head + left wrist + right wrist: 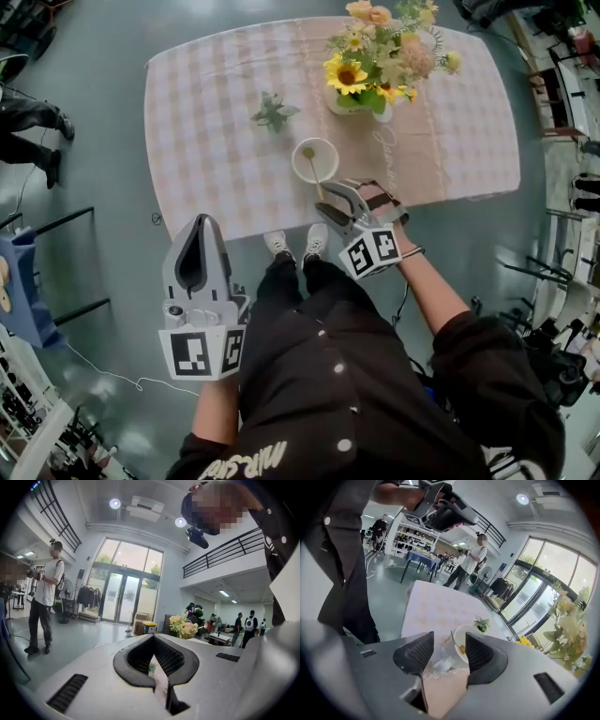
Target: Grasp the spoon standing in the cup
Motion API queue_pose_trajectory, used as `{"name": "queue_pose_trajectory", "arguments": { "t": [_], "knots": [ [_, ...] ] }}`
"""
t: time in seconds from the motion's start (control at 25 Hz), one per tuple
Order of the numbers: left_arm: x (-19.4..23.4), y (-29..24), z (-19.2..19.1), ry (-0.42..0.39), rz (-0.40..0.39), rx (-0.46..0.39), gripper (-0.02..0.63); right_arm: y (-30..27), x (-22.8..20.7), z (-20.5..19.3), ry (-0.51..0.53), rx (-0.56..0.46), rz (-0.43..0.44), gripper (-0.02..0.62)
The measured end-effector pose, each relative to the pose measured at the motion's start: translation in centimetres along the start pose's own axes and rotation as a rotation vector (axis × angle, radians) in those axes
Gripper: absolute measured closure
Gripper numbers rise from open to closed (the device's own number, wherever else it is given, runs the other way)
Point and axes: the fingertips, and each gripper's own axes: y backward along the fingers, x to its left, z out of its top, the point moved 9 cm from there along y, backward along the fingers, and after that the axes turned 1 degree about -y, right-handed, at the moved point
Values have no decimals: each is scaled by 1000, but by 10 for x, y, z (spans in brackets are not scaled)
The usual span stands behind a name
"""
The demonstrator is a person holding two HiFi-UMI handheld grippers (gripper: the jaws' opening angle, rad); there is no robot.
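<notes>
A white cup [315, 161] stands near the front edge of the checked tablecloth [206, 112], with a thin spoon [312, 173] leaning in it, handle toward me. My right gripper [330, 197] is just in front of the cup with its jaws apart. In the right gripper view, the spoon [452, 637] and cup [462, 641] show in the gap between the two pads of the right gripper [449, 641], and neither pad touches the handle. My left gripper [201, 221] is held low, left of my legs and off the table, its tips [153, 638] together on nothing.
A vase of sunflowers and pale blooms [375, 66] stands behind the cup. A small green plant [273, 112] sits to its left. The table's front edge [281, 227] runs by my shoes. Other people [33, 122] stand at the left, near a blue-covered stand [19, 291].
</notes>
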Motion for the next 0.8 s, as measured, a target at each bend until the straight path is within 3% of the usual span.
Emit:
{"name": "queue_pose_trajectory", "arguments": {
  "t": [0.2, 0.4, 0.56, 0.8],
  "knots": [
    [1, 4, -5, 8, 6, 12, 594, -11, -1, 0, 30, 19, -20, 416],
    [4, 6, -7, 13, 14, 18, 594, -16, -2, -2, 67, 33, -42, 488],
    [6, 6, -6, 15, 14, 17, 594, -16, -3, -1, 89, 44, -82, 583],
    [7, 7, -2, 12, 13, 8, 594, -13, -6, 2, 69, 47, -96, 588]
  ]
}}
